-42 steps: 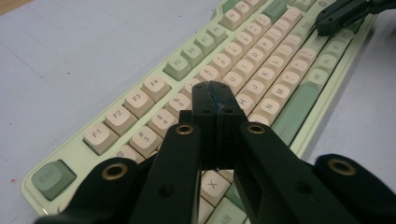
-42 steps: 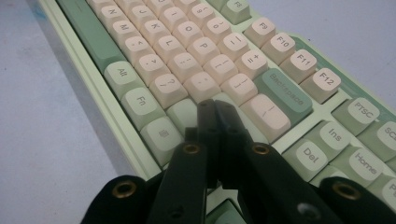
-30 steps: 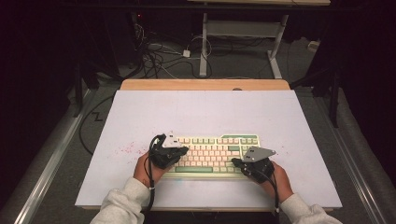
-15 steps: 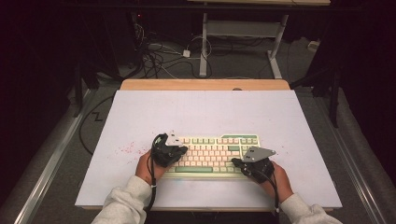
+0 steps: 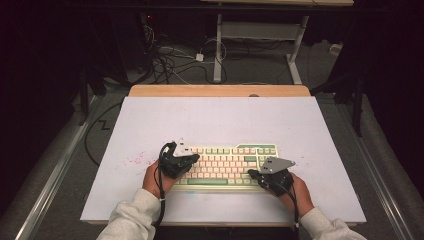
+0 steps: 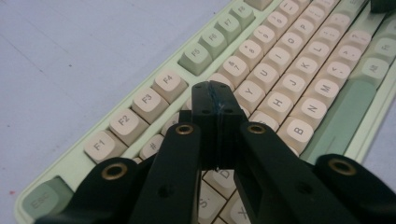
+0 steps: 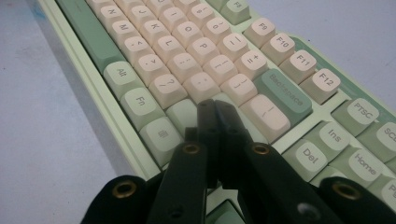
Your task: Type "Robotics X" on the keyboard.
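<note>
So there's a cream and green keyboard point(image 5: 227, 165) lying near the front edge of the white worktop point(image 5: 220, 120), and both hands are parked over it. The left gripper point(image 5: 192, 159) hangs over the left end, jaws clenched tight with nothing between them, tips above the upper letter rows. The right gripper point(image 5: 252, 173) is over the right end, jaws pinched together too, just past the Fn key point(image 7: 139, 106).
</note>
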`<state>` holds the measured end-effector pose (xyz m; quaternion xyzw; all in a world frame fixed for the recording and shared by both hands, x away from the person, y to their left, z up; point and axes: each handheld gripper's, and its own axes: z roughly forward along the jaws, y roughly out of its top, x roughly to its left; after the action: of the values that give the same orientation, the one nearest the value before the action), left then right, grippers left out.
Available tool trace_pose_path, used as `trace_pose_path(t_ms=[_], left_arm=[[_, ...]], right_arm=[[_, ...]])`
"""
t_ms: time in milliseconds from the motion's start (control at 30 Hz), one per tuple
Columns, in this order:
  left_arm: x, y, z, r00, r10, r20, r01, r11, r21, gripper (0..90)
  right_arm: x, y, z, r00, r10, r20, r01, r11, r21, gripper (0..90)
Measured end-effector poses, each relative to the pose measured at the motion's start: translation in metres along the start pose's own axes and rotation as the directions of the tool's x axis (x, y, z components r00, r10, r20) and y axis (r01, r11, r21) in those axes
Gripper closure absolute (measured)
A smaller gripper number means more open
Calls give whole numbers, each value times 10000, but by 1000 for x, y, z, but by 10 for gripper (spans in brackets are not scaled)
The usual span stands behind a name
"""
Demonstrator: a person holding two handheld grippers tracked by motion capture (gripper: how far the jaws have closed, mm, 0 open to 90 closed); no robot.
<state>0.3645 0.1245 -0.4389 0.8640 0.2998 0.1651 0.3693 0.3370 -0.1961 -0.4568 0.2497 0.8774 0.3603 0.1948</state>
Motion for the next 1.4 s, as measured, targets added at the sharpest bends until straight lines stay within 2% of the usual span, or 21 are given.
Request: trace_pose_path(t_ms=[267,400,433,500,567,600,733,800,867,900,933,1033,1067,1100,1200,1267,1300,1400], left_arm=[[1,-1,-12,9996,143,-246,-155,9985,-532,865],[1,-2,-17,9991,227,-349,-253,9968,-761,807],[1,-3,-20,9988,361,-321,-388,9952,-893,787],[1,-4,-23,9980,477,-404,-514,9940,-967,709],[1,-6,-26,9972,661,-343,-694,9917,-1079,685],[0,-6,-27,9962,776,-408,-816,9909,-1073,634],[0,-8,-29,9954,860,-418,-902,9895,-1133,494],[0,-9,-30,9944,831,-650,-903,9890,-1171,369],[0,-11,-32,9937,909,-651,-985,9873,-1246,357],[0,-12,-32,9937,891,-676,-972,9870,-1278,322],[0,-14,-35,9922,844,-920,-965,9860,-1363,279],[1,-17,-38,9906,897,-1031,-1049,9826,-1531,265],[1,-19,-39,9896,906,-1119,-1073,9823,-1535,222],[1,-20,-40,9882,925,-1218,-1105,9825,-1503,215],[1,-26,-43,9874,988,-1238,-1175,9810,-1542,184],[1,-30,-45,9856,1003,-1358,-1201,9819,-1466,184],[1,-32,-46,9872,900,-1316,-1091,9833,-1459,184],[1,-36,-50,9861,886,-1405,-1093,9831,-1469,184]], right_arm=[[-1,0,0,10000,-38,-20,38,10000,-24,900],[0,0,0,10000,-33,-19,33,10000,-33,900],[-1,0,0,10000,-31,-21,31,10000,-31,900],[-1,0,0,10000,-53,-25,53,10000,-31,900],[-1,0,0,10000,-58,-40,57,10000,-45,900],[-1,0,0,10000,-39,-44,39,10000,-38,900],[0,0,0,10000,-76,-17,76,10000,-42,900],[-1,0,0,10000,-81,-24,81,10000,-51,900],[-1,0,0,10000,-49,-45,48,10000,-64,900],[-1,-1,0,10000,-37,-61,36,10000,-79,900],[-2,-1,0,10000,-24,-85,24,9999,-100,900],[-2,-1,-1,10000,-5,-86,3,9999,-128,900],[-2,-1,-1,9999,-14,-104,13,9999,-155,900],[-2,-1,-2,9999,49,-106,-51,9998,-191,900],[-3,-1,-4,9999,4,-147,-8,9996,-284,900],[-3,-1,-4,9999,82,-128,-85,9996,-272,900],[-3,-1,-4,9999,101,-118,-104,9995,-289,900],[-3,0,-6,10000,43,-77,-46,9994,-333,900]])
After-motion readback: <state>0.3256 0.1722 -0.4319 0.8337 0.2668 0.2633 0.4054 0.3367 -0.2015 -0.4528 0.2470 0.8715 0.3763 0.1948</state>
